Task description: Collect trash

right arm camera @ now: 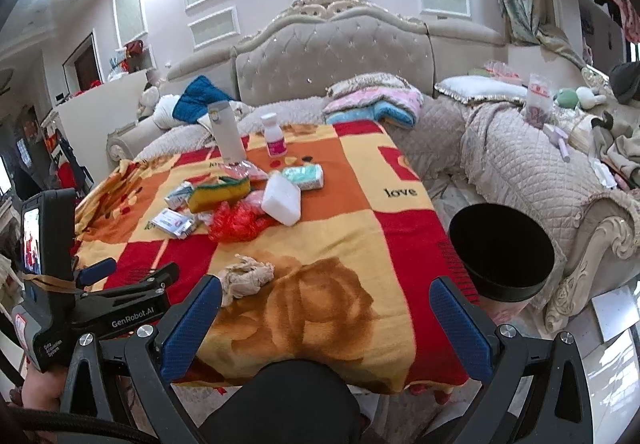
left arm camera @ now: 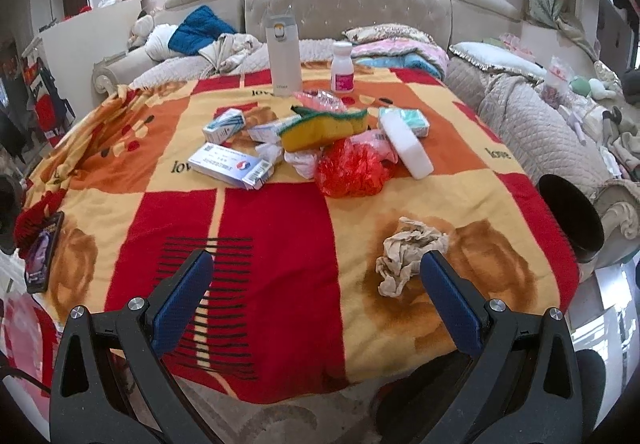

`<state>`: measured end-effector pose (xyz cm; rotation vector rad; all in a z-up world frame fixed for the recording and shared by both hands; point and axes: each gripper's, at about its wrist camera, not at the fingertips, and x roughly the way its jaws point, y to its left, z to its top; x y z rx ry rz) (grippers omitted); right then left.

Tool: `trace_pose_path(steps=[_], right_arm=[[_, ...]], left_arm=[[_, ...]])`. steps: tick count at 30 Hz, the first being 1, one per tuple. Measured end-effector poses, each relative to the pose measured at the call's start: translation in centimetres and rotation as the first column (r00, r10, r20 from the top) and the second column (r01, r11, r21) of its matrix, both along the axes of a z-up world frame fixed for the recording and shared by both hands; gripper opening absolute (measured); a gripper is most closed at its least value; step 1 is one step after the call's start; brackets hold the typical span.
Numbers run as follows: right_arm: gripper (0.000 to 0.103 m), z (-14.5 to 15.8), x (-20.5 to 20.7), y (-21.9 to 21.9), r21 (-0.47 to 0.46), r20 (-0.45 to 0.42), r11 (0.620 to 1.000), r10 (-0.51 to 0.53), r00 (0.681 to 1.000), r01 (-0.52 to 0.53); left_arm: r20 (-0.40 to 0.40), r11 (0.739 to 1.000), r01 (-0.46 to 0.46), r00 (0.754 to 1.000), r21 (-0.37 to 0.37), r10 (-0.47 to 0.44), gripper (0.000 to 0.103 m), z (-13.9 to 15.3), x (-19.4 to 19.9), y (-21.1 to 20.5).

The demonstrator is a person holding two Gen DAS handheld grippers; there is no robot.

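Crumpled paper wad (left arm camera: pixel 408 254) beside the left gripper (left arm camera: pixel 316 270) — both grippers gaping

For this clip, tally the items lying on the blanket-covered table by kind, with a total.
Bottles: 2, a tall flask and a pill bottle
Boxes: 3
Sponges: 2, yellow and white
Tissue pack: 1
Red bag: 1
Crumpled paper: 1
Total: 10

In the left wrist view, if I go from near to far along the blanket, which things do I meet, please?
Left hand-held gripper → crumpled brown paper → red plastic bag → yellow sponge → white pill bottle beside the tall white flask.
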<state>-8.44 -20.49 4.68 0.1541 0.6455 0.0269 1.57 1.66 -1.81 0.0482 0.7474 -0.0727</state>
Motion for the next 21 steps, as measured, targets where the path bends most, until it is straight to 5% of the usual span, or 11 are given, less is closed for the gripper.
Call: trace_pose_path(steps=[14, 21], right_arm=[[0.103, -1.2, 1.9, 1.1, -0.015, 0.021, 0.999, 0.036, 0.999, -0.036], [0.103, -2.3, 4.1, 0.7, -0.053, 0.042, 0.999, -0.007, 0.999, 0.009]], left_arm=[[-0.039, 1.000, -0.025, 0.999, -0.002, 0.025, 0.103, -1.7, 1.8, 0.5], [0.079, 0.999, 0.034, 0.996, -0.027, -0.032, 0.103, -1.0, 1.5, 0.3]])
